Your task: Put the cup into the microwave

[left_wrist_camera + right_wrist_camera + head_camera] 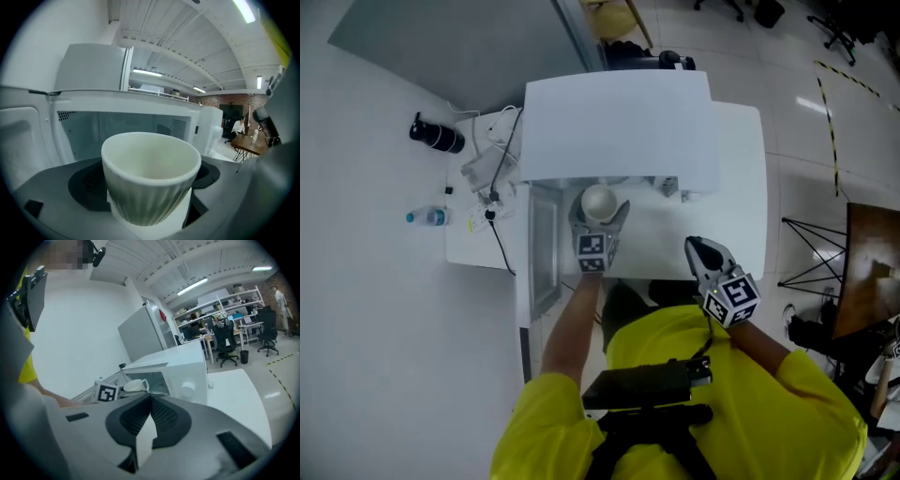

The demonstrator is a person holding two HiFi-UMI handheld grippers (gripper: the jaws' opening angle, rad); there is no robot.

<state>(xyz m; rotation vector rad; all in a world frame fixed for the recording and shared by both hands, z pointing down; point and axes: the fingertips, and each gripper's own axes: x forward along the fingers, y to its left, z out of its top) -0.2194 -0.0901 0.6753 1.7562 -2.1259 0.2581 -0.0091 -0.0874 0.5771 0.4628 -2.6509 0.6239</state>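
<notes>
**White counter, open microwave, cup held at its mouth**

White counter [741, 187] on a pale tiled floor carries a white microwave [619, 122] against its back edge; the microwave's door [544, 246] stands swung out toward the counter's left edge, and the cavity is open. A person in yellow sleeves leans over the front edge with a gripper in each hand. The left gripper [600, 216] has its jaws spread wide around a pale cup [598, 199] and presses on it from both sides; the cup is upright, ribbed on the outside and empty. It hangs above the counter just before the cavity, near the left front corner of the microwave, and is not yet inside. The right gripper [696, 248] hovers over the counter's front edge, right of the cup and apart from it; in the right gripper view its jaws are closed together with nothing between them. A tangle of cables [492, 183] lies beyond the counter's left edge; office chairs [225, 341] stand in the room behind.
</notes>
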